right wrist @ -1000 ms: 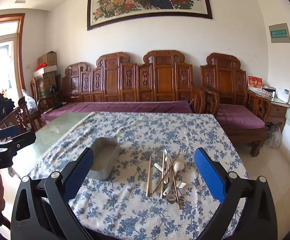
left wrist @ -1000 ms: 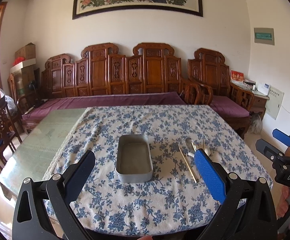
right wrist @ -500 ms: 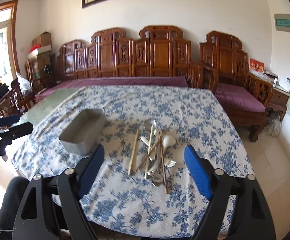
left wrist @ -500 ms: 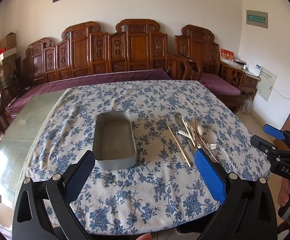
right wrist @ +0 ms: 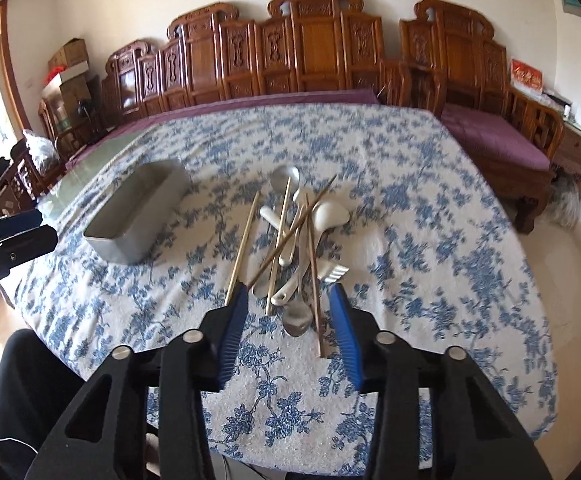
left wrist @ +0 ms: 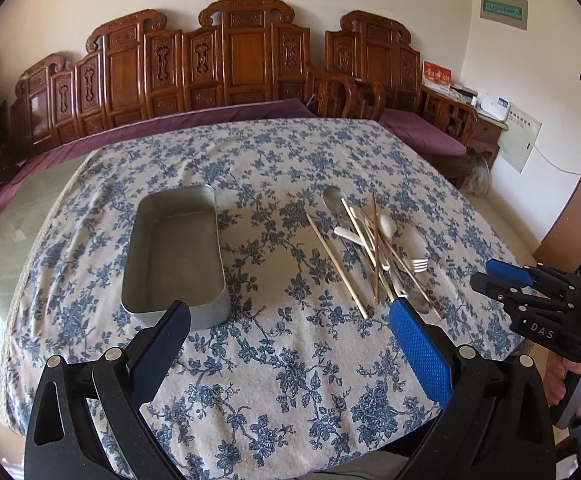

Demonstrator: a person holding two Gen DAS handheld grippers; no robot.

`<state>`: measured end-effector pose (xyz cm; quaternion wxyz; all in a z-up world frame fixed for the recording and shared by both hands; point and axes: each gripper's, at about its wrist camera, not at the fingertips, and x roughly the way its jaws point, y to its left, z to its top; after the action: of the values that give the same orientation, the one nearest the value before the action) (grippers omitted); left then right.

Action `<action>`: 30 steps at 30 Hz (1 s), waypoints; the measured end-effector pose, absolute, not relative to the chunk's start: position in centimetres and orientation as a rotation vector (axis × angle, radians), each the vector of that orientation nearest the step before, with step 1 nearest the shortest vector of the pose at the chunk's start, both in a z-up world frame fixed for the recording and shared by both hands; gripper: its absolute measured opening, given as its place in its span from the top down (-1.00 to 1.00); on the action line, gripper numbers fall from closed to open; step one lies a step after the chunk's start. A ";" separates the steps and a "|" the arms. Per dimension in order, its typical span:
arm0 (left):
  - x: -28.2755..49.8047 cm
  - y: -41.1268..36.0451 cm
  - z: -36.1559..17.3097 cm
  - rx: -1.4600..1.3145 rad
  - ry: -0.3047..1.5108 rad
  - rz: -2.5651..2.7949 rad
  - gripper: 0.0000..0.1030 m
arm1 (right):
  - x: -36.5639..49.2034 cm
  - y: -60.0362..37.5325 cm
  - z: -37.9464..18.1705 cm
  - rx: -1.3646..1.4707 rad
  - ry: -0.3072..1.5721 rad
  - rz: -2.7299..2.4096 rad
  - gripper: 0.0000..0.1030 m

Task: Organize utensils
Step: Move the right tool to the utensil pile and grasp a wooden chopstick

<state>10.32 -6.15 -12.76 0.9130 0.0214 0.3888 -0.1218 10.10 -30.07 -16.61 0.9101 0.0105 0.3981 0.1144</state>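
Loosely heaped on the bench (left wrist: 290,380), which wore a nubbly white cloth printed with blue flower sprays, lay the utensils (right wrist: 294,248): slim pale chopsticks (left wrist: 336,266) and darker reddish ones crossed over smooth white ceramic spoons (right wrist: 328,216), dull metal spoons (right wrist: 284,180) and a metal fork (left wrist: 418,266). To the left of the heap, well apart from it, sat a rectangular metal tray (left wrist: 174,256) with rounded corners, a matte grey floor and low straight walls, holding nothing that could be seen. In the right wrist view the right tool (right wrist: 290,300) hung just at the near end of the heap, its black arms ending in ribbed blue pads (right wrist: 348,340); the jaws were closing, with the bowl of a metal spoon and the tips of several chopsticks lying between them, yet the pads pressed on none of these. The left tool (left wrist: 290,320) stood spread wide over bare cloth at the near edge of the bench, nothing between its pads, the tray just beyond its left finger and the heap just beyond its right one. Behind the bench ran a carved wooden settee (left wrist: 230,60) with purple cushions.
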 end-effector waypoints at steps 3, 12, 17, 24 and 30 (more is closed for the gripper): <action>11.1 -6.4 -13.8 0.055 0.824 -0.252 -0.87 | 11.3 -29.3 -17.7 0.022 0.853 0.251 0.22; 12.2 -6.2 -15.4 0.050 0.856 -0.259 -0.87 | 16.9 -25.6 -21.4 0.038 0.949 0.303 0.48; 12.7 -6.1 -16.8 0.044 0.880 -0.266 -0.87 | 19.3 -24.1 -23.7 0.009 1.000 0.269 0.51; 13.4 -6.2 -18.3 0.031 0.911 -0.278 -0.87 | 20.8 -24.1 -25.7 0.019 1.050 0.211 0.55; 13.9 -6.7 -18.9 0.032 0.921 -0.288 -0.87 | 19.9 -25.6 -25.1 0.051 1.052 0.197 0.84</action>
<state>13.91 -6.71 -18.91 0.8858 0.0152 0.4427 -0.1385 19.95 -25.58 -25.15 0.8599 0.0244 0.5012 0.0941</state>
